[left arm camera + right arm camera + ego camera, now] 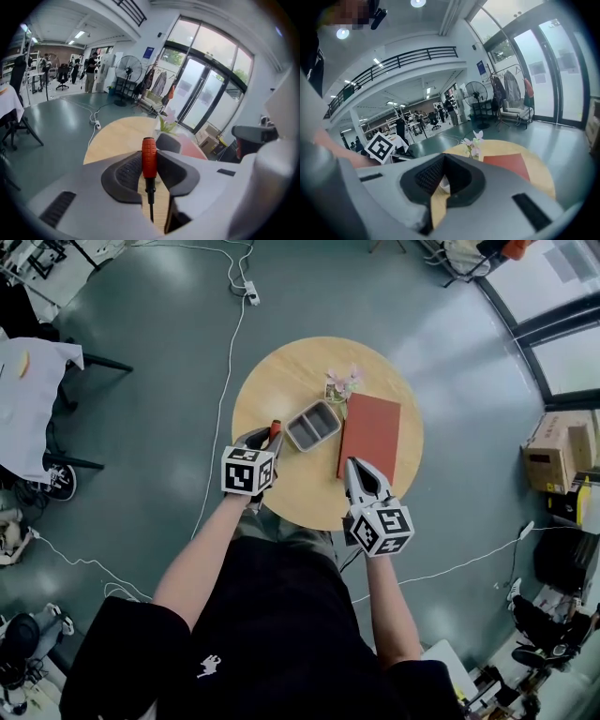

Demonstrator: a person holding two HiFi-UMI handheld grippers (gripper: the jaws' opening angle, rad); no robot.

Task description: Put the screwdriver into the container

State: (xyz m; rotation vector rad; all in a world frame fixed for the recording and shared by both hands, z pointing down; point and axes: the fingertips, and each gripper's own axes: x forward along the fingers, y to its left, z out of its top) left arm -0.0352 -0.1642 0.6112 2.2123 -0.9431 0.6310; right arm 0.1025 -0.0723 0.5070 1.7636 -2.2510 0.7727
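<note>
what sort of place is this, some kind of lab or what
Probably a big open lab or workshop hall: office chairs in the back, a standing fan by tall glass doors, and a power cable trailing across the floor.

bright daylight, fisheye-warped edges

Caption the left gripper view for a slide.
Left gripper shut on the red-handled screwdriver, round wooden table beyond.

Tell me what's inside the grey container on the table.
Nothing shows inside the container: bare grey floor. The screwdriver is clamped in the left tool, outside it. Its near wall hides a strip.
</note>
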